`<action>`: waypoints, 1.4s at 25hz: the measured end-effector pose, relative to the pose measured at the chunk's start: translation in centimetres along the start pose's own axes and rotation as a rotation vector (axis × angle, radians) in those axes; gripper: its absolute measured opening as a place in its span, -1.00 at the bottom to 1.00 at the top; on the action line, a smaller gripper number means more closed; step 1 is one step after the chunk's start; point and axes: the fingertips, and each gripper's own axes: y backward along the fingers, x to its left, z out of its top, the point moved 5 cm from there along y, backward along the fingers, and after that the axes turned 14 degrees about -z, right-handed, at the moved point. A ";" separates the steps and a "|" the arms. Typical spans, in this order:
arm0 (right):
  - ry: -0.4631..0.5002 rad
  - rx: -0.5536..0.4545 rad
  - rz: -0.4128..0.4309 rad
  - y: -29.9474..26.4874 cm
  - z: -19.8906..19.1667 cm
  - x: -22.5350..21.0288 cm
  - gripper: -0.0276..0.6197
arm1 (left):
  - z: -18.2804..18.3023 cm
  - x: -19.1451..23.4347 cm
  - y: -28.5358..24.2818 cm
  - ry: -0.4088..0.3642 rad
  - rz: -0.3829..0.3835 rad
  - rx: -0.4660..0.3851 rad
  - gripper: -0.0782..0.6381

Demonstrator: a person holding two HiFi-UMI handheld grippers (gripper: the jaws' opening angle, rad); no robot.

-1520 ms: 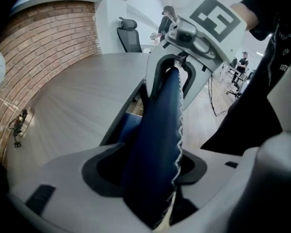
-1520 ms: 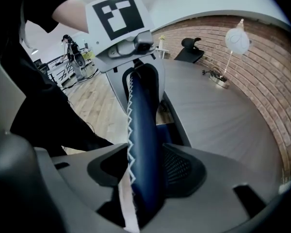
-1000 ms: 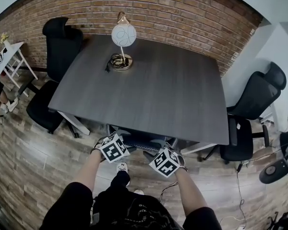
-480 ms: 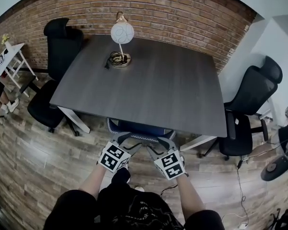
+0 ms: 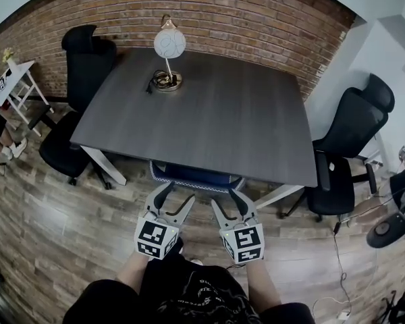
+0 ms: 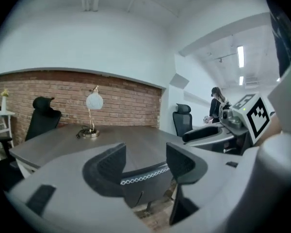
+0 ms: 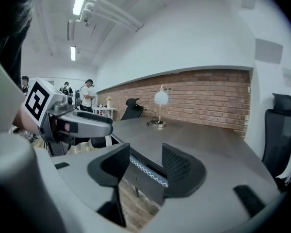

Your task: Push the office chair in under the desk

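The left gripper (image 5: 179, 193) and right gripper (image 5: 225, 199) are hanging side by side, jaws spread, holding nothing. The chair (image 5: 197, 176) is sitting just ahead of their tips, its back at the desk's (image 5: 209, 113) near edge. Any finishing nudge is probably calling for even, straight-ahead pressure from both.

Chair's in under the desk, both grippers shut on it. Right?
Not shut. The left gripper and right gripper are open, jaws apart and closed on nothing, as both gripper views show. The chair is in under the desk.
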 end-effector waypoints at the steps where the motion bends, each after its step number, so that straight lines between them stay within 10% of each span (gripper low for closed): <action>1: 0.002 -0.020 -0.014 0.4 0.4 -0.2 -0.27 | 0.5 -0.3 0.2 -0.022 0.010 -0.017 -0.05; 11: -0.007 -0.185 -0.103 3.7 4.2 -0.9 -0.27 | 5.0 -2.2 2.3 -0.133 0.086 -0.178 -0.05; 21: 0.006 -0.256 -0.121 4.8 6.9 -0.8 -0.45 | 6.5 -2.7 2.3 -0.271 0.111 -0.153 -0.06; 35: -0.009 -0.263 -0.156 4.4 5.9 -0.2 -0.88 | 6.4 -2.9 2.4 -0.235 0.136 -0.176 -0.74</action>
